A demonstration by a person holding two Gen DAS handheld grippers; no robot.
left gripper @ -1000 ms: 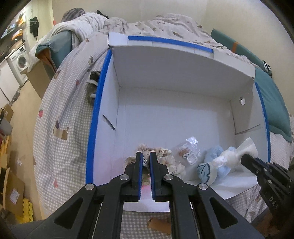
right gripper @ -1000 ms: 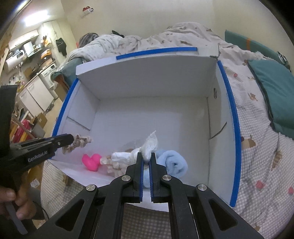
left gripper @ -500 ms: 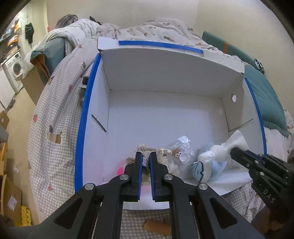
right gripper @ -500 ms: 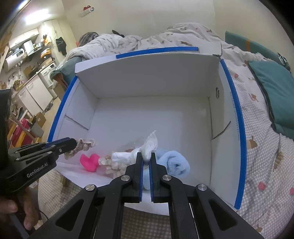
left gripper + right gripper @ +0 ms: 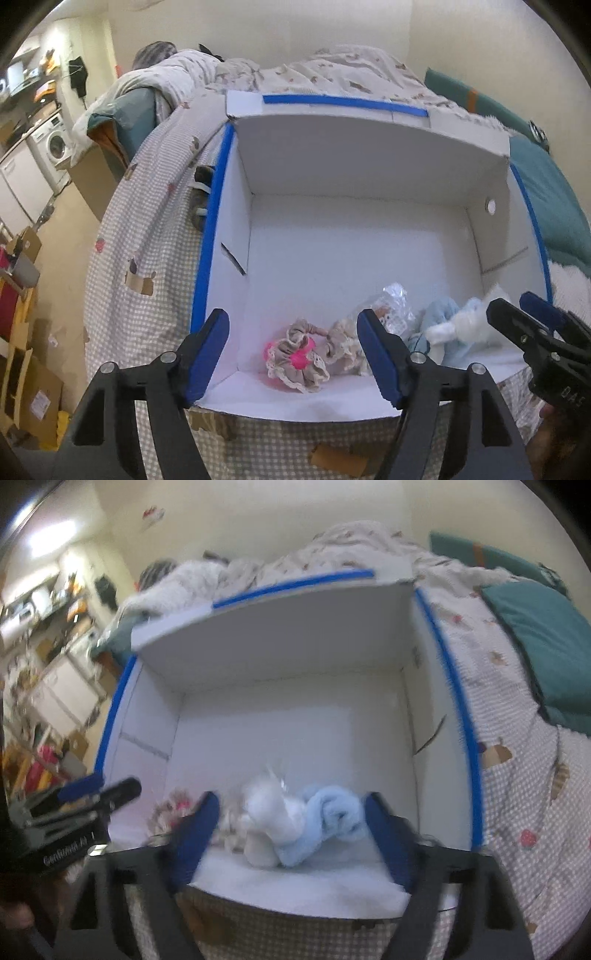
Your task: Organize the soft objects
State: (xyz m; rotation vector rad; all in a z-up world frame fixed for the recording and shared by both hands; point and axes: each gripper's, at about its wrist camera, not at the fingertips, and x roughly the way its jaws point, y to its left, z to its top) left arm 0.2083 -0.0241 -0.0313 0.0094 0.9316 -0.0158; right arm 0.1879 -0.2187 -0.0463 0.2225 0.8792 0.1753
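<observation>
A white box with blue-taped rims stands open on the bed. Near its front wall lie a beige lace scrunchie over a pink soft piece, a second cream scrunchie, a clear plastic packet, a white soft toy and a light blue cloth. My left gripper is open and empty over the scrunchies. My right gripper is open and empty over the white toy and blue cloth; this view is blurred.
The box sits on a checked bedspread. A rumpled duvet lies behind it and a teal pillow to the right. A washing machine and cardboard boxes stand on the floor at left.
Both grippers have opened. The left one let go of the beige scrunchie and the right one let go of the white toy; both now lie in the box. Both grippers drew back slightly.
</observation>
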